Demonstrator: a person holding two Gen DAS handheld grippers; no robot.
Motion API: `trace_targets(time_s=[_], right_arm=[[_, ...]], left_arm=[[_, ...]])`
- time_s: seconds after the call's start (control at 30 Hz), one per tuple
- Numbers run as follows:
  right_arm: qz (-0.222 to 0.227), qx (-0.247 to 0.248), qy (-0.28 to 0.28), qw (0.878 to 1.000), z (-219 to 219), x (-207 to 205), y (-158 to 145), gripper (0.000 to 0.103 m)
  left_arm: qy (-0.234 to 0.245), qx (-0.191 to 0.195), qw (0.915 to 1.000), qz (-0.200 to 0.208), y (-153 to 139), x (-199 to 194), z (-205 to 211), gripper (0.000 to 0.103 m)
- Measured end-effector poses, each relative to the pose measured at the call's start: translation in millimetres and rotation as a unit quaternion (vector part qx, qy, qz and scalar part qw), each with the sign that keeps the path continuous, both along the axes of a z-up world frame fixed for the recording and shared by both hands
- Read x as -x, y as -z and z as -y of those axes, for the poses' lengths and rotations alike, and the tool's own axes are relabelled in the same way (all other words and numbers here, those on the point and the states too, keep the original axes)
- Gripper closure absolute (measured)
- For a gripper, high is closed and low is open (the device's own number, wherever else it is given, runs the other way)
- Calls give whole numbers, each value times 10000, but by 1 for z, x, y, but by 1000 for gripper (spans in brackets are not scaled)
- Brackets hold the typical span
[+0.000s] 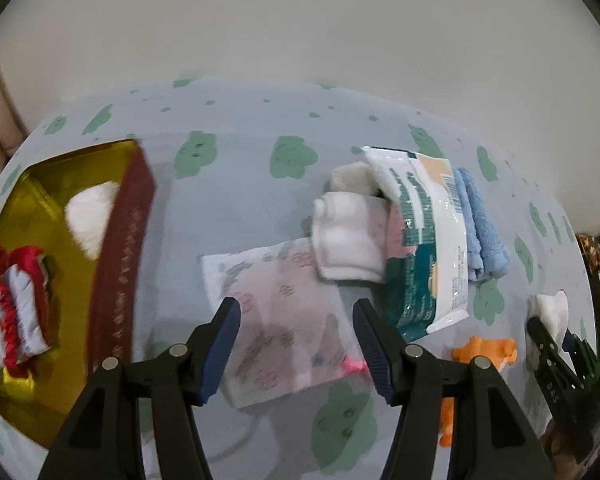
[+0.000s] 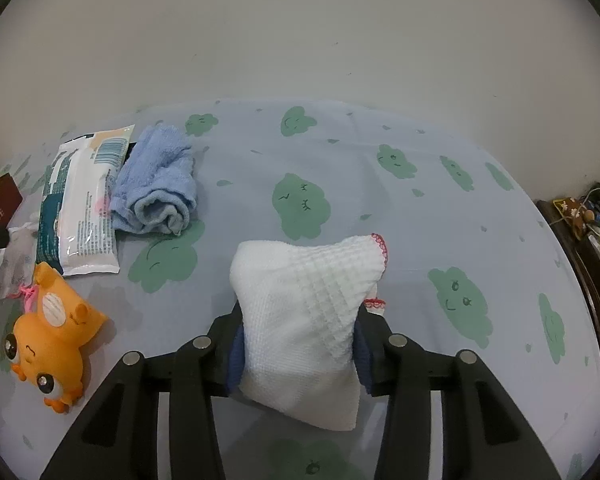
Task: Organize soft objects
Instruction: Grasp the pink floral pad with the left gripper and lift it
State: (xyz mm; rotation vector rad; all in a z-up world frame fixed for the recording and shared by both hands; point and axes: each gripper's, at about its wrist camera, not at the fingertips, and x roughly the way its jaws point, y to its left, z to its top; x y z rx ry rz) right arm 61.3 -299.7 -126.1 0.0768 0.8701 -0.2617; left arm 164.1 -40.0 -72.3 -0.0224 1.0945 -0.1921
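Note:
My left gripper [image 1: 296, 304] stands open just above a flat pink-patterned pouch [image 1: 284, 316], and nothing sits between its fingers. Beyond the pouch lie a rolled white cloth [image 1: 348, 240], a wipes packet [image 1: 432, 240] and a folded blue towel [image 1: 482, 228]. At the left is a gold-lined red box [image 1: 120, 260] holding a white cloth [image 1: 90, 216] and a red-and-white bundle [image 1: 16, 304]. My right gripper [image 2: 300, 320] is shut on a white waffle cloth [image 2: 300, 280] with red trim, held over the sheet. The same gripper [image 1: 548, 332] shows at the right edge of the left wrist view.
An orange toy animal [image 2: 52, 344] lies at the left, near the wipes packet [image 2: 84, 208] and blue towel [image 2: 156, 184]. The grey sheet with green clouds [image 2: 380, 200] stretches back to a plain wall. A dark cabinet with clutter [image 2: 580, 216] stands at the right edge.

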Motion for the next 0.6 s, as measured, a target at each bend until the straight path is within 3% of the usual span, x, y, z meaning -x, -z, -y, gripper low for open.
trace_targets(time_s=[0.2, 0.4, 0.5, 0.6], right_arm=[[-26, -34, -39, 10000, 0, -1, 1, 57], [-42, -45, -82, 9999, -1, -2, 1, 52], [-40, -79, -92, 9999, 0, -3, 1, 51], [-55, -65, -101, 9999, 0, -3, 2, 51]], left_arm=[[-222, -479, 9985, 110, 9, -5, 4, 43], [-136, -564, 9981, -193, 29, -10, 9, 42], [-156, -599, 9981, -58, 32, -9, 8, 36], [-172, -548, 9983, -19, 37, -10, 4, 23]])
